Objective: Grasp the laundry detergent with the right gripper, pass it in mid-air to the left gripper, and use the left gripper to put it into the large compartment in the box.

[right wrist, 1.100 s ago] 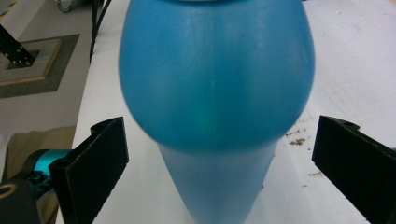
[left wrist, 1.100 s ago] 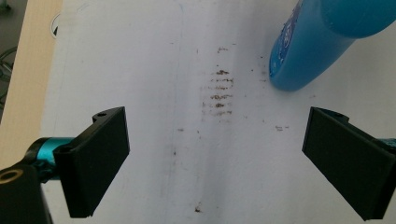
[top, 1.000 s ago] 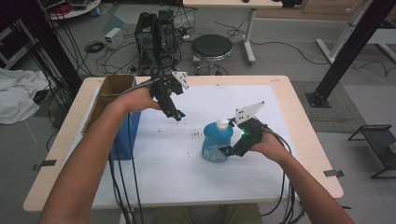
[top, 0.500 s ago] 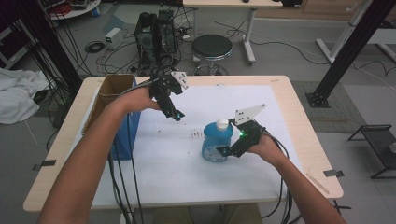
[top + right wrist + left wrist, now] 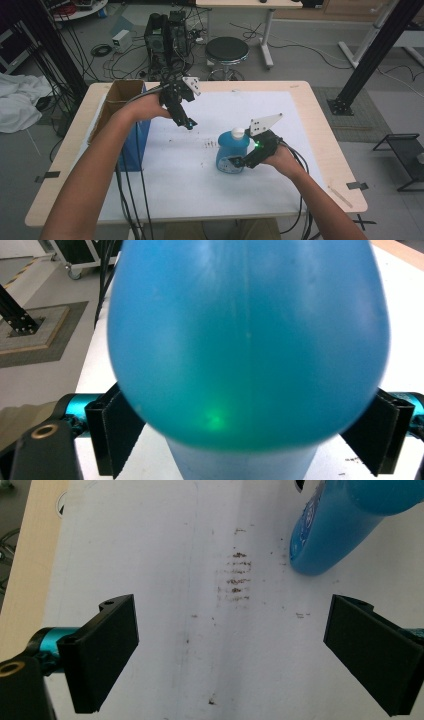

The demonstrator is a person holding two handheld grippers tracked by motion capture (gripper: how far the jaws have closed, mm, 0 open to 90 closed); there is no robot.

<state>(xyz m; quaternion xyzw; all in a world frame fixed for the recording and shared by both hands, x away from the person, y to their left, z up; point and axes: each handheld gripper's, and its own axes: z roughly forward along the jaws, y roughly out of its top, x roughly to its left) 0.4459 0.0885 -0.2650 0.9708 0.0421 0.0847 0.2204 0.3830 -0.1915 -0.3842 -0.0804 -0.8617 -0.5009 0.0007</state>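
I have the right gripper (image 5: 239, 162) set around the lower body of the blue bottle (image 5: 232, 151), which stands upright near the middle of the white surface (image 5: 310, 150), white cap on top. In the right gripper view the bottle (image 5: 247, 340) bulges between my two fingers (image 5: 117, 432), one on each flank. They look pressed against its sides, or very nearly so, but the bulge hides the contact itself, so I cannot tell for certain that the grip is firm. I judge the reach as done and the grasp as made or about to be. The lift and whatever placement comes after are left, since the bottle's base sits on the surface.

My left gripper (image 5: 186, 121) hangs above the surface, off to the far left of the bottle and apart from it, fingers spread wide with nothing between them. In the left gripper view those fingers (image 5: 102, 655) frame a patch of white surface with small brown specks (image 5: 235, 575), and the bottle's base (image 5: 320, 545) shows beyond them at upper right. A brown cardboard box (image 5: 117, 102) with a blue side stands at the left edge of the surface, near my left forearm.
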